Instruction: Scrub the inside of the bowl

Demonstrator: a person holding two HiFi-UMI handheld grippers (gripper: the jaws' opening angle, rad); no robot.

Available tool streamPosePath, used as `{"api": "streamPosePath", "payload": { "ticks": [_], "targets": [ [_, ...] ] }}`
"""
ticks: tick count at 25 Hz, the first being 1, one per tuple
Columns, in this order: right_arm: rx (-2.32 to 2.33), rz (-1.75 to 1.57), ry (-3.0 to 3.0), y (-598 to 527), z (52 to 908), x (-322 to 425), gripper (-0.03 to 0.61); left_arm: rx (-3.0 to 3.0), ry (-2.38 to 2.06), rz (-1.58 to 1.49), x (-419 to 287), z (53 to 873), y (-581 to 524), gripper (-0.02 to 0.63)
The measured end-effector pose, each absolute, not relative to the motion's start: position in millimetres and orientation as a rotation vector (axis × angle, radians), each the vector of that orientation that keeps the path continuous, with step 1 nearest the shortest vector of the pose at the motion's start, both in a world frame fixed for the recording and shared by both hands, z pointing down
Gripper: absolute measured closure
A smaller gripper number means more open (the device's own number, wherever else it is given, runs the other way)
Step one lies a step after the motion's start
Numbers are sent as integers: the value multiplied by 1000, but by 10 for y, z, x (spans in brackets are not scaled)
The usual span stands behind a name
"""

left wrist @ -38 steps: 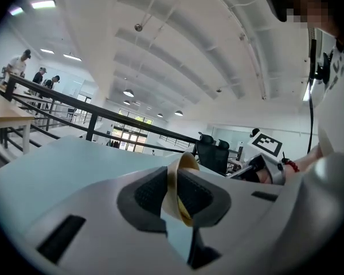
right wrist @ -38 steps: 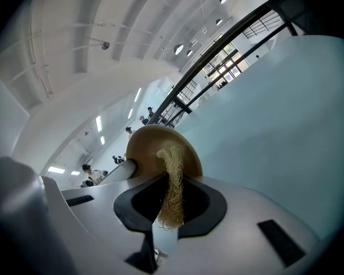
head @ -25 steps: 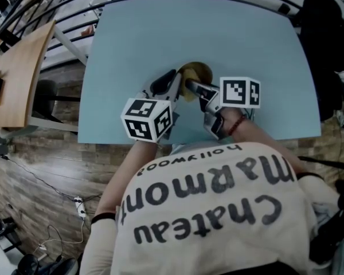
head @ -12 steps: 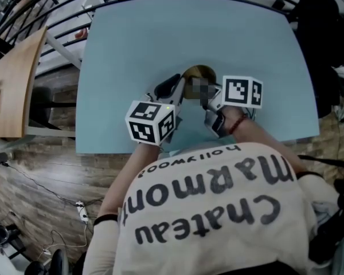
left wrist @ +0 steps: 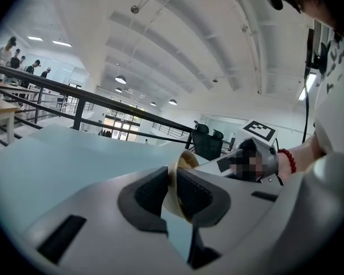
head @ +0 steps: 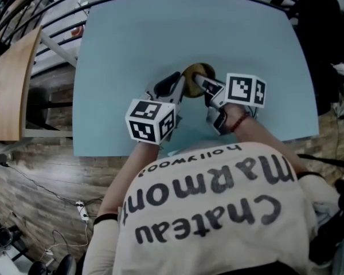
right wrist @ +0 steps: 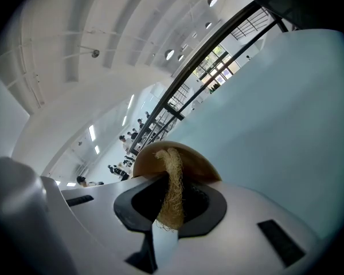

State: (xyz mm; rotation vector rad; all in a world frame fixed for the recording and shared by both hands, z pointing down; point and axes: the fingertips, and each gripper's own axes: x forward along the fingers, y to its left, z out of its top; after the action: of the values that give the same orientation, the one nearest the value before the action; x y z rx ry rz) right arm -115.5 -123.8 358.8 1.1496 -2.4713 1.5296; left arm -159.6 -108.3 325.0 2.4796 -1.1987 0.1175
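Head view: a small tan bowl [head: 196,73] is seen on a pale blue table [head: 132,44], towards its near edge, with both grippers at it. The bowl's wall is clamped between the jaws of the left gripper [head: 181,88]; in the left gripper view the rim is seen pinched between the two dark pads. A tuft of straw-coloured scrubber [right wrist: 173,182] is gripped by the closed jaws of the right gripper [head: 198,82]. Its far end is laid against the bowl at the rim, and whether anything else lies inside cannot be told. The bowl is thus found right at both sets of fingertips, the left at its near-left side and the right at its near-right side. On the shirt [head: 218,211], "Chateau Marmont" is printed in large dark letters and "hollywood" in small ones, all seen upside down.
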Motion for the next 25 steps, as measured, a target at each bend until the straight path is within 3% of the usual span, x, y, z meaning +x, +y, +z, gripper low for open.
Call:
{"api": "streamPosePath", "payload": {
  "ticks": [10, 25],
  "targets": [
    [1231, 1479, -2383, -1270, 3801, -924, 517, 2478, -1224, 119, -1585, 3245, -1183, 563],
    [1083, 1539, -2368, -1084, 3870, -1168, 517, 2430, -1266, 95, -1704, 3227, -1154, 563]
  ]
}}
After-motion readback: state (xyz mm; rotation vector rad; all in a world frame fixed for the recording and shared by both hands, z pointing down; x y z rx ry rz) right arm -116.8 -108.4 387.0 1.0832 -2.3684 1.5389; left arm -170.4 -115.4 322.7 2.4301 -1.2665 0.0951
